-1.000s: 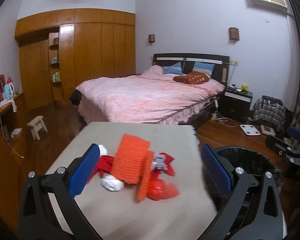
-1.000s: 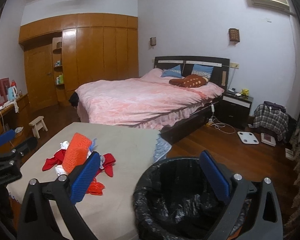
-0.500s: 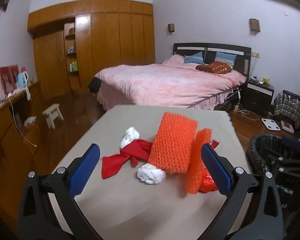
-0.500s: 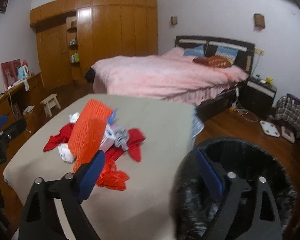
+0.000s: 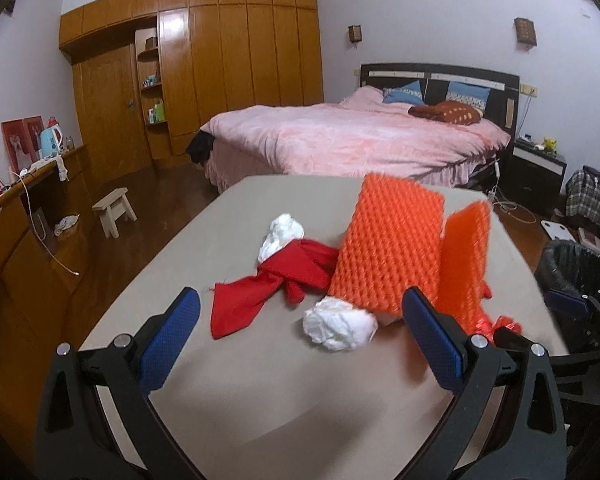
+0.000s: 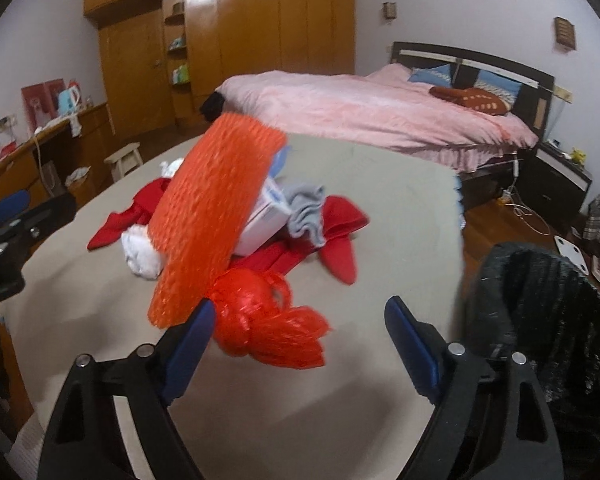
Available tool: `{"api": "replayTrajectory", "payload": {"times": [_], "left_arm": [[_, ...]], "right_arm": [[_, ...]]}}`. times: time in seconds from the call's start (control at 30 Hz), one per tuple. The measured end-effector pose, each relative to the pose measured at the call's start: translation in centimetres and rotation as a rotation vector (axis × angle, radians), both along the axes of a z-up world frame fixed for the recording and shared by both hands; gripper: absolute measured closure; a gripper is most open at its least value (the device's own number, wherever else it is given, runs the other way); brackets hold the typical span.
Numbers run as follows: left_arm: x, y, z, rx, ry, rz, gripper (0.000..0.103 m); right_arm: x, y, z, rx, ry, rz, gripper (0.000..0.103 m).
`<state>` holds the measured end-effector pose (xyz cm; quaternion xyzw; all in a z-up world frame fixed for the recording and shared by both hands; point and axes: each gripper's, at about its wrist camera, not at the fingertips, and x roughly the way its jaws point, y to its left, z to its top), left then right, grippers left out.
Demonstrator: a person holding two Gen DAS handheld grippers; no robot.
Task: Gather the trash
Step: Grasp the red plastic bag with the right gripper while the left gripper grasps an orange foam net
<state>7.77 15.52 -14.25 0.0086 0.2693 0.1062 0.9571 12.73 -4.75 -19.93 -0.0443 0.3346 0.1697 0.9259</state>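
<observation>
Orange foam net (image 6: 216,216) hides most of white box (image 6: 262,220).

A heap of trash is seen on a beige-covered table (image 5: 260,392). An orange foam net sleeve (image 5: 392,248) is propped tilted over a white box (image 6: 266,220). Red cloth scraps (image 5: 268,284) are spread beneath, with crumpled white paper wads (image 5: 338,322) beside them, a grey rag (image 6: 306,210) on top and a knotted red plastic bag (image 6: 266,320) nearest. A black-lined bin (image 6: 540,320) stands just beside the table.
</observation>
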Motion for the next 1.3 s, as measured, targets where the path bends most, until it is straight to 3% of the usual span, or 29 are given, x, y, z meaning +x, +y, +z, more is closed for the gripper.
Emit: {"api": "replayTrajectory", "payload": {"times": [0.13,0.2,0.37,0.57,0.97,1.07,1.3], "left_arm": [[0.3,0.4,-0.7,-0.002,0.023,0.004,0.005],[0.4,0.6,-1.0,-0.001,0.026,0.002,0.005],[0.6,0.4,-1.2,-0.005,0.033,-0.003,0.005],[0.7,-0.6,-1.0,-0.014,0.036,-0.031,0.006],[1.4,-4.7,-1.2,-0.037,0.055,-0.146,0.012],[2.0,-6.0,-1.8,-0.051,0.071,-0.183,0.019],[3.6,-8.6,-4.0,-0.062,0.124,-0.237,0.023]], "right_arm": [[0.7,0.7,-0.9,-0.021,0.037,0.021,0.019],[1.0,1.1,-1.2,-0.018,0.061,0.045,0.025],[1.3,1.7,-1.8,0.009,0.12,0.123,0.055],[0.7,0.9,-1.3,0.037,0.116,0.133,0.073],[0.1,-3.5,0.7,0.051,0.064,0.011,0.077],[0.3,-4.4,1.0,0.052,0.058,-0.014,0.077],[0.4,-5.4,1.2,0.07,0.049,-0.042,0.077]]}}
